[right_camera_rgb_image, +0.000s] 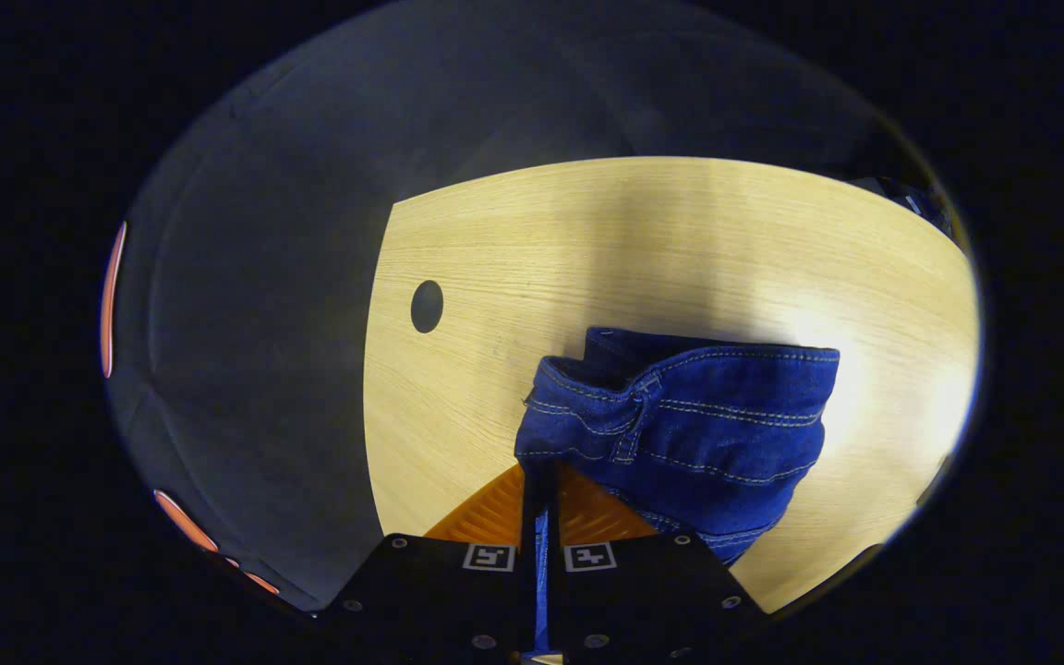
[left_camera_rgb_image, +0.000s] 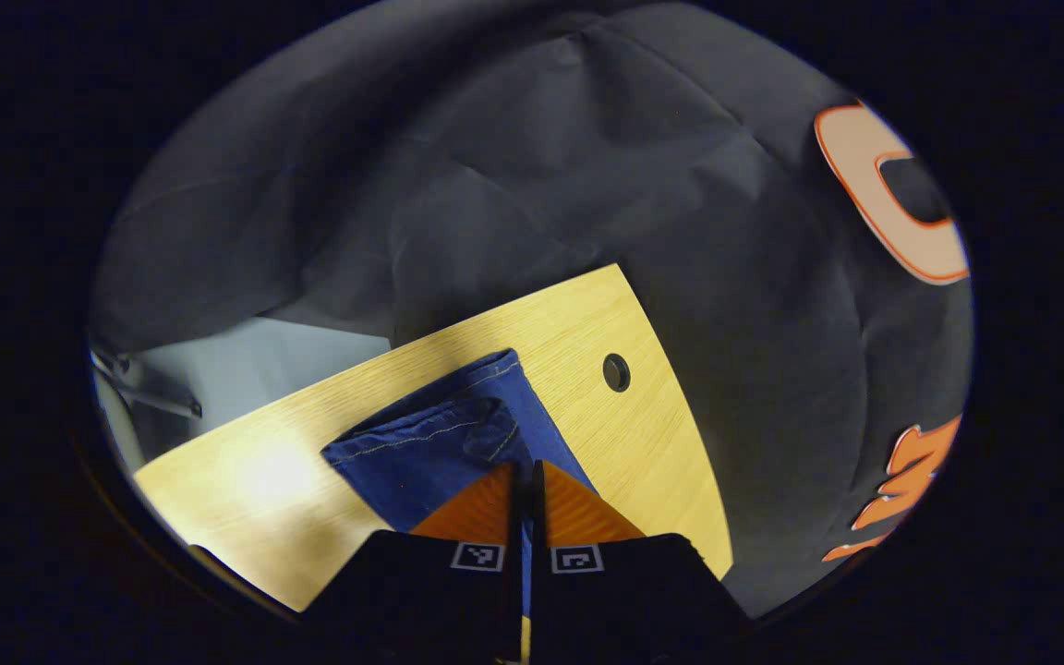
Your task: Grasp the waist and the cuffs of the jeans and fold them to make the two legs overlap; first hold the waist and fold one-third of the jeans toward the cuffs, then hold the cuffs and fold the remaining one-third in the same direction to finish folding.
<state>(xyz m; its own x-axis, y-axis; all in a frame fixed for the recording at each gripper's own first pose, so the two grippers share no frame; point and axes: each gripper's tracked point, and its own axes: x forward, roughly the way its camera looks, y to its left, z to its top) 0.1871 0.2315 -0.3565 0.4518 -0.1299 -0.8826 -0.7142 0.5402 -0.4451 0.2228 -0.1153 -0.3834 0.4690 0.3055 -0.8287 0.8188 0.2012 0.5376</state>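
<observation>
The blue jeans (left_camera_rgb_image: 444,434) rise from a light wooden table (left_camera_rgb_image: 246,471). My left gripper (left_camera_rgb_image: 524,469) is shut on a cuff end of the denim, which bunches ahead of its fingers (left_camera_rgb_image: 477,508). In the right gripper view, the waistband of the jeans (right_camera_rgb_image: 680,416) with a belt loop stands folded over in front of my right gripper (right_camera_rgb_image: 539,473). This gripper is shut on the waist fabric, and a thin strip of denim runs down between its fingers (right_camera_rgb_image: 587,517). Both ends hang lifted above the table (right_camera_rgb_image: 661,249).
A round cable hole (left_camera_rgb_image: 616,372) pierces the tabletop near the jeans, and the cable hole (right_camera_rgb_image: 427,306) lies left of the waistband. The table's edges run close to the booth's dark cloth wall (left_camera_rgb_image: 513,166). A pale floor patch (left_camera_rgb_image: 246,369) lies past the table edge.
</observation>
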